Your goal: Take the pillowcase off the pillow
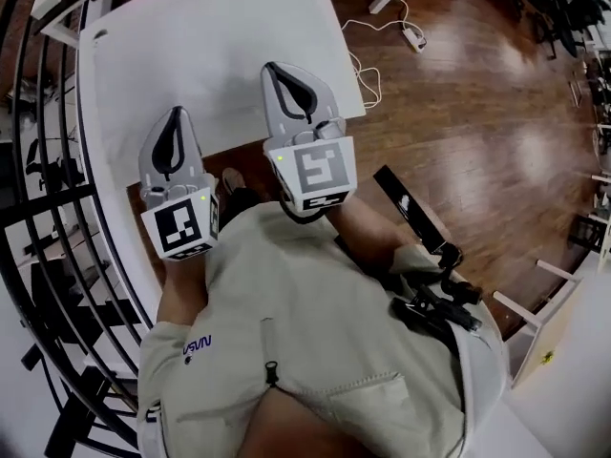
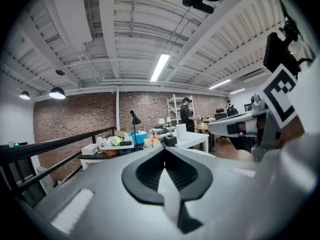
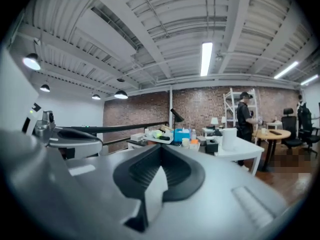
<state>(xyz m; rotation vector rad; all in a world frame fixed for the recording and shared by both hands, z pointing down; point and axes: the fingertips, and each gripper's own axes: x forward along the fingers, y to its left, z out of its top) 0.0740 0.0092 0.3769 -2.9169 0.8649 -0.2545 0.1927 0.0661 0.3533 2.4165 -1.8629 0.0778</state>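
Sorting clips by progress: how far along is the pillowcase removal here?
Done: nothing visible. In hand: nothing; left gripper and right gripper have jaws shut and empty, over the table edge. No pillow or pillowcase shows in any view, so the whole removal remains.

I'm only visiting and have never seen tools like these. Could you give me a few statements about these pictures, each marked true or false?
1. The left gripper and the right gripper both have closed jaws. True.
2. The left gripper is clamped on a pillow. False: nothing sits between its jaws, and no pillow shows in any view.
3. The floor is wooden. True.
4. The table in front of the person is black. False: it is white.
5. A brick wall closes off the far end of the room. True.
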